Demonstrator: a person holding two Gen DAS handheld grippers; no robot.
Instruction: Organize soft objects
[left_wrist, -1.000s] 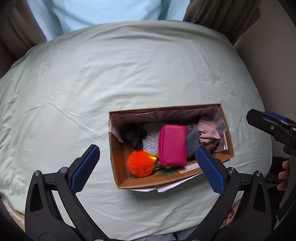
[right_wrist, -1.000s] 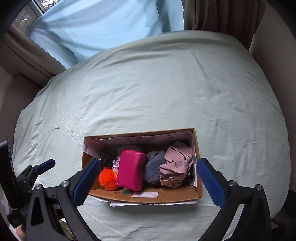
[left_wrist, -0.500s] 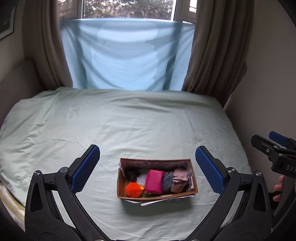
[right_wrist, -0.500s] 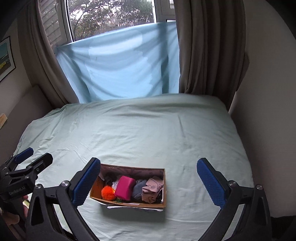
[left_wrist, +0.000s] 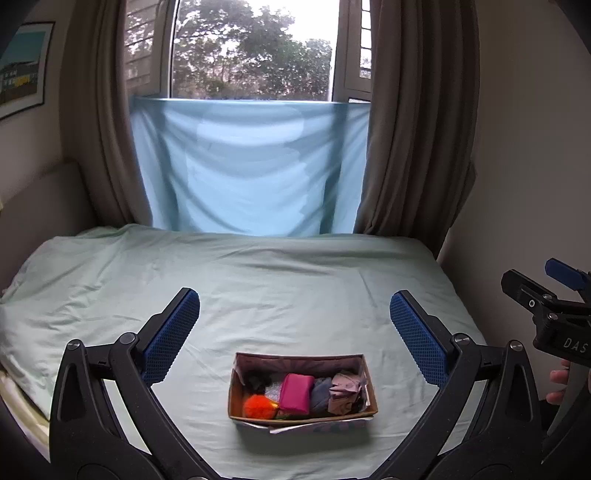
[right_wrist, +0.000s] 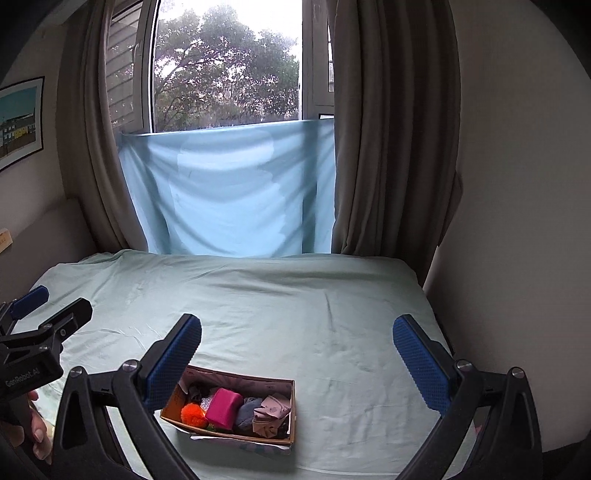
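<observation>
A cardboard box (left_wrist: 236, 391) (right_wrist: 170, 404) rests on the pale green bed, near its front edge. Inside lie an orange pompom (left_wrist: 258, 405) (right_wrist: 194, 414), a magenta pouch (left_wrist: 296, 391) (right_wrist: 224, 405), a grey cloth (left_wrist: 321, 393) (right_wrist: 248, 408), a beige fabric piece (left_wrist: 345, 389) (right_wrist: 271, 410) and a dark item (left_wrist: 255, 380) beside something silvery. My left gripper (left_wrist: 295, 334) hangs open, well above and behind the box. My right gripper (right_wrist: 297, 356) is open too, held high, with the box below its left finger. Neither holds anything.
The bed (left_wrist: 277, 288) (right_wrist: 295, 295) fills the room between walls. A light blue sheet (left_wrist: 251, 166) hangs over the lower window between brown curtains (left_wrist: 417, 129). The right gripper shows at the left wrist view's right edge (left_wrist: 546, 310), with a hand's fingers (left_wrist: 557, 387) below it.
Both grippers have pulled up and back from just over the box, and tilted up, so the window and curtains have come into view. The box and its contents have not moved. Both stay open.
</observation>
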